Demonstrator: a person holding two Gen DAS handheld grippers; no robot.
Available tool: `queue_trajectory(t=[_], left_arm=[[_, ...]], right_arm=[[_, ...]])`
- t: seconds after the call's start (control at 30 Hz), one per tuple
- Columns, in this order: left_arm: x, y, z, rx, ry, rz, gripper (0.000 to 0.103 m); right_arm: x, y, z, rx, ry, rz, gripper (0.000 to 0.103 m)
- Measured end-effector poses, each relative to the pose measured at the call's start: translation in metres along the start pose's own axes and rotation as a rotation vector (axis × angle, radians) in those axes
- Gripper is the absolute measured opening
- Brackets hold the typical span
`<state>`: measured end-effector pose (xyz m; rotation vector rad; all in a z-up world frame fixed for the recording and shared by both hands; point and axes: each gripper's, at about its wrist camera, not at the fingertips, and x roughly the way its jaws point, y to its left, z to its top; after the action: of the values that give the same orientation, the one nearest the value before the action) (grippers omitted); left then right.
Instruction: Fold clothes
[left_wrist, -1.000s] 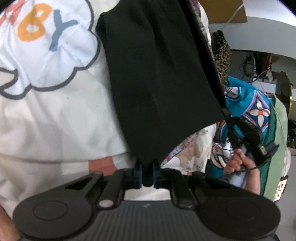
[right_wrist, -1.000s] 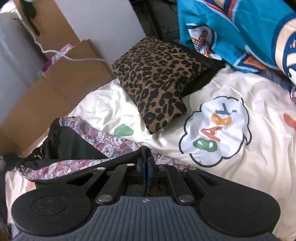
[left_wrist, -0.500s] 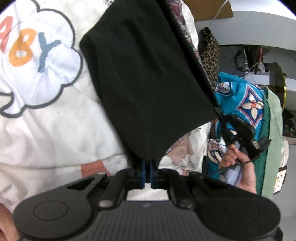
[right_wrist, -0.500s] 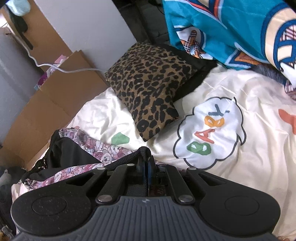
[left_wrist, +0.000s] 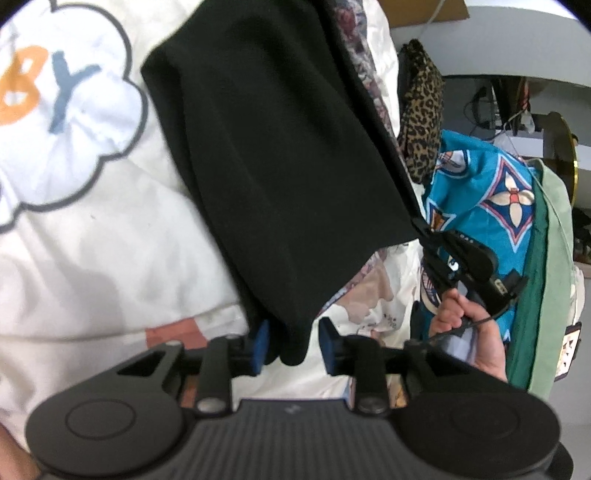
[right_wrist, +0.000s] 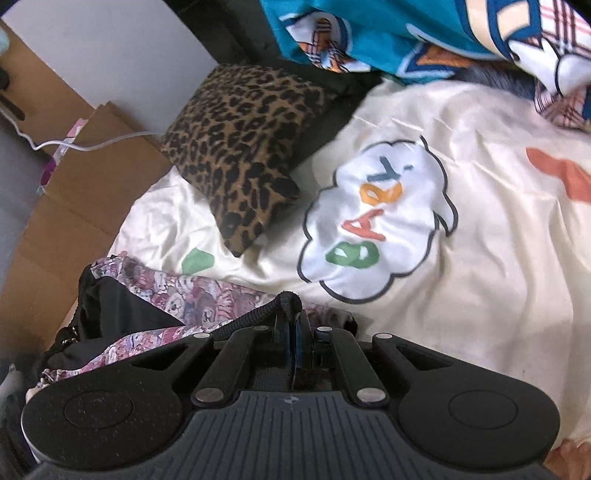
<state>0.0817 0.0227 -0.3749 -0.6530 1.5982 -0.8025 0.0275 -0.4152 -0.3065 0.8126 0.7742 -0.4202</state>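
A: Left wrist view first. What's the left gripper (left_wrist: 290, 345) doing?

B: Its blue pads (left_wrist: 261, 345) stand apart, with a corner of the black garment (left_wrist: 280, 155) hanging down between them. The cloth seems to brush the left pad, but nothing is pinched. Far right in that view, the right gripper (left_wrist: 430, 240) has its fingers clamped on the garment's other corner, and a hand (left_wrist: 469, 332) grips its handle.

A: And where's the garment itself?

B: Lifted, hanging as a broad dark sheet above the cream bedspread (left_wrist: 92, 266). Its patterned pink side shows along the far edge.

A: Right wrist view?

B: There the right gripper's pads are pressed together on a ribbed black hem at (right_wrist: 293, 341). The rest of the garment trails to the near left, black and pink-patterned, bunched on the bedspread's edge. The leopard-print cushion (right_wrist: 243, 147) lies further off, the teal cloth (right_wrist: 406, 33) at the far right.

A: So which step?

B: I'd judge a fold or a spreading-out of this one garment, held up by one corner. Whether the left side is letting go after laying an edge or about to take hold, I can't tell from this.

A: What matters for the next move?

B: Keeping the right pinch firm, since it alone carries the cloth.
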Motion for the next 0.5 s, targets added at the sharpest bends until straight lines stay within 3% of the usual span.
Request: queue_trajectory(t=[0.03, 0.1, 0.5], left_arm=[[0.003, 0.0, 0.0, 0.0, 0.003, -0.002, 0.029], [0.008, 0.0, 0.0, -0.001, 0.01, -0.009, 0.003], [-0.006, 0.008, -0.004, 0.028, 0.018, 0.006, 0.003]], right_arm=[[0.001, -0.002, -0.001, 0.006, 0.003, 0.0, 0.001], [0.001, -0.004, -0.001, 0.013, 0.006, 0.001, 0.001], [0.008, -0.015, 0.004, 0.044, 0.017, -0.013, 0.001]])
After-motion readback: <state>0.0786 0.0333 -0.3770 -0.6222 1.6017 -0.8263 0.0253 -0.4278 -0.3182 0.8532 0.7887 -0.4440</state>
